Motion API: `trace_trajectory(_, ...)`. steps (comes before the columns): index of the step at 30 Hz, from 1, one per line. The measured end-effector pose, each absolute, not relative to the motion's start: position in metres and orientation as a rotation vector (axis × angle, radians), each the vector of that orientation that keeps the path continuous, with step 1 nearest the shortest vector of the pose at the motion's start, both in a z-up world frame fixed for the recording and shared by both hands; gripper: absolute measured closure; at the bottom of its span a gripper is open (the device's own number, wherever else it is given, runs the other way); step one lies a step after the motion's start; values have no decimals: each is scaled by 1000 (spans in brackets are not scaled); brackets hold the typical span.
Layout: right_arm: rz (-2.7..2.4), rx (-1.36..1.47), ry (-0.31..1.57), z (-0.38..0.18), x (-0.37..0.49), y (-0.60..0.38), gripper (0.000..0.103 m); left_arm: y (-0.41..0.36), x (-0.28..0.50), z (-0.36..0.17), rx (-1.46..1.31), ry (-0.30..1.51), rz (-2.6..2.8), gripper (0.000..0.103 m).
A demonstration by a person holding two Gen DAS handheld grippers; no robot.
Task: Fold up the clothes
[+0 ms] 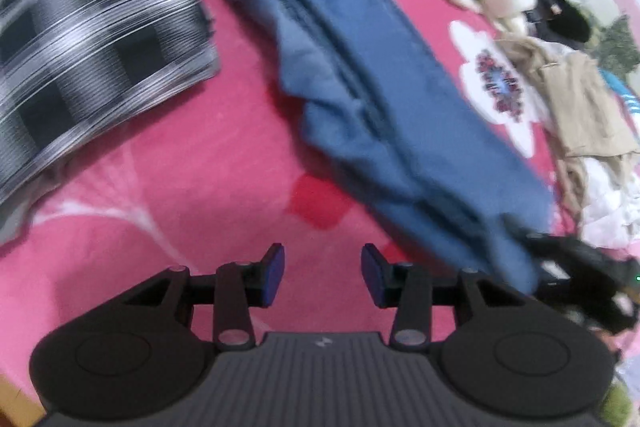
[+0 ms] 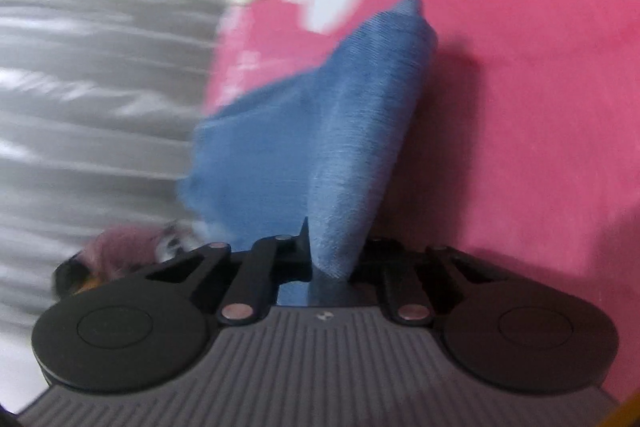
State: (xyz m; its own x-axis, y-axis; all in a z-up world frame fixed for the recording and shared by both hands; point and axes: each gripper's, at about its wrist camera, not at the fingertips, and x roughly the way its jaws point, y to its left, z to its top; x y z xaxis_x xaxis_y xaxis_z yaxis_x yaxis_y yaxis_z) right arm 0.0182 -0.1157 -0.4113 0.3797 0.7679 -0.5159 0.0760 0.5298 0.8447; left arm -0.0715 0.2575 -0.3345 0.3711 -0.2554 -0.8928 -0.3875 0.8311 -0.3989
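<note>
Right gripper (image 2: 332,259) clamped tight on the hem end of the long blue denim trousers (image 1: 376,99), cloth bunched between the pads. Left gripper (image 1: 323,275) part open, empty, hovering above the pink flowered plush blanket (image 1: 180,167). Trousers stretched flat from 11 o'clock to 4 o'clock in the left view, beside the black-and-white checked folded cloth (image 1: 92,39) at 10 o'clock. Likely mid-fold: next, carrying the hem toward the waistband, free gripper pinning the crease.

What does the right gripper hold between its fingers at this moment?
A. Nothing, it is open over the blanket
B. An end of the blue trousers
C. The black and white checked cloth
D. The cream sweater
B: in the right wrist view the right gripper is shut on a bunched end of the blue trousers, above the pink blanket.
</note>
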Motion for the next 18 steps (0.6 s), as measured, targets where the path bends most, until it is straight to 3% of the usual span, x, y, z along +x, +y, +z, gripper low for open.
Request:
trace_trajectory(9,523,900,1107,-366,-11,-193,96,245,-91,-344,-663,1263,97,60)
trace_trajectory(16,378,813,1223,-357,-78,-293,94,199,-98,-354,-627,1338,-46,60)
trace_trajectory(17,337,806,1255,-365,-83,-304,87,193,-97,-354,-605,1343,-64,60)
trace_trajectory(18,290,790,1291,-374,-87,-313,72,188,-96,-354,-582,1347,-79,60)
